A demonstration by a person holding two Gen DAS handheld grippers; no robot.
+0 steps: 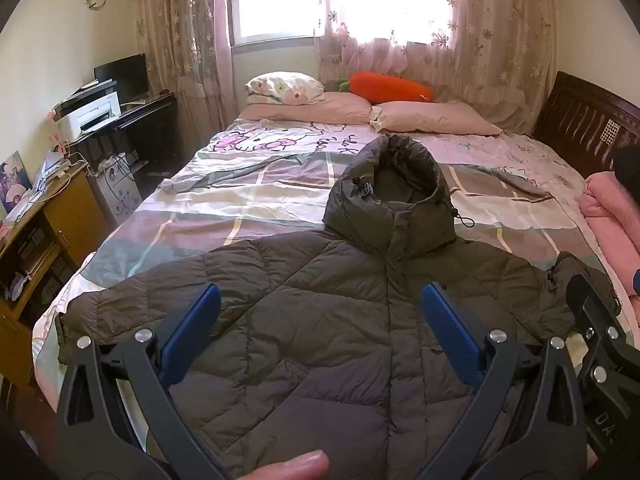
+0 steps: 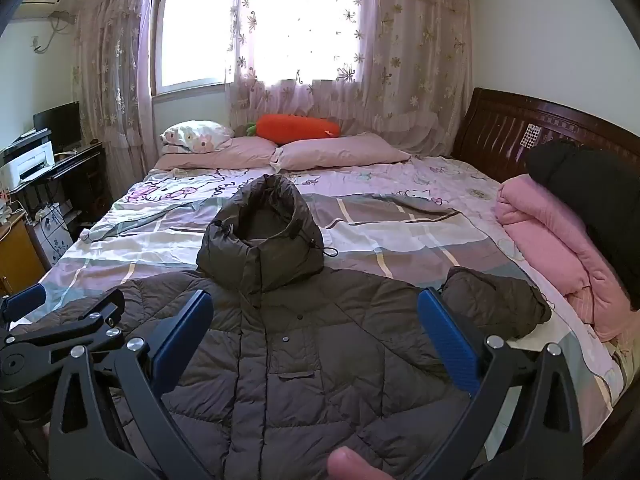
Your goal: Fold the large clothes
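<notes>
A large dark olive puffer jacket (image 1: 320, 320) lies flat, front up, on the bed, hood (image 1: 394, 184) pointing toward the pillows. It also shows in the right wrist view (image 2: 304, 344), with its right sleeve bunched (image 2: 496, 308) and its left sleeve spread out (image 1: 120, 308). My left gripper (image 1: 320, 300) hovers open and empty over the jacket's chest. My right gripper (image 2: 316, 308) hovers open and empty over the jacket too. Each gripper shows at the edge of the other's view: the right one (image 1: 600, 340), the left one (image 2: 60, 328).
The bed (image 1: 248, 200) has a patterned sheet, pink pillows (image 1: 432, 120) and an orange carrot plush (image 1: 388, 86) at the far side. A folded pink quilt (image 2: 560, 256) with a dark garment (image 2: 592, 208) lies at right by the wooden headboard (image 2: 520, 128). A desk with a printer (image 1: 88, 116) stands at left.
</notes>
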